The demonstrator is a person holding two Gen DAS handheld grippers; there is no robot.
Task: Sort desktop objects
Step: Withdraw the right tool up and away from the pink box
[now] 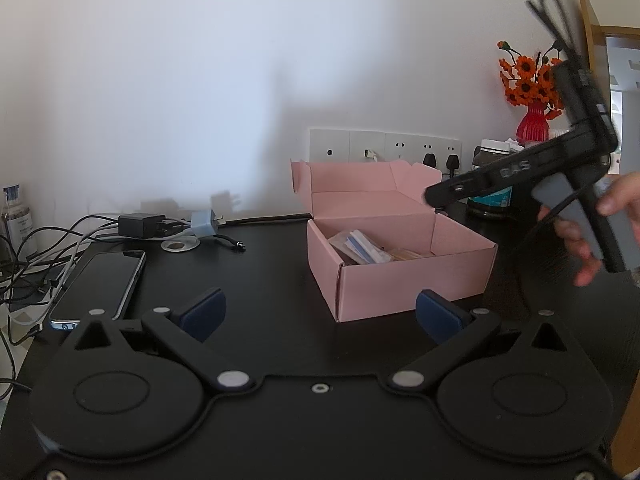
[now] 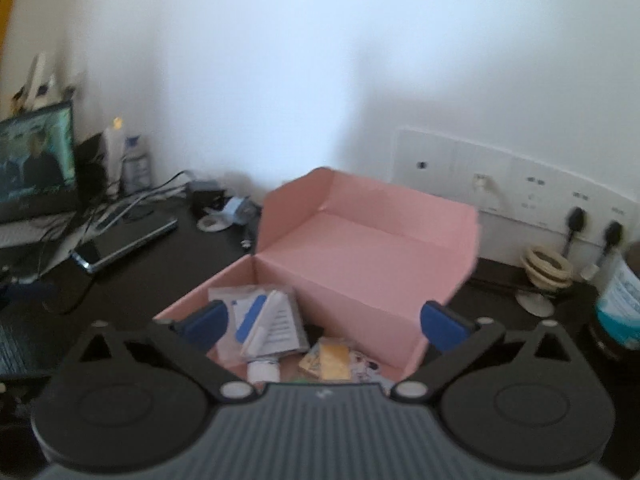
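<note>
Both grippers — left (image 1: 318, 314), right (image 2: 324, 322) — gape empty; right hovers over pink box (image 2: 360, 248) — a careless dip could crumple its near wall.

A plain white wall (image 1: 200, 80) with a socket strip (image 1: 384, 148) rises behind the black desk's (image 1: 272, 280) back edge.

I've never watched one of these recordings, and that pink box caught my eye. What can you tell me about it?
The pink box looks like folded cardboard. It stands open on the black desk, its lid flap up toward the wall sockets. Inside lie clear packets, a white tube and yellowish cards. The open right gripper hovers over its near edge, holding nothing.
</note>
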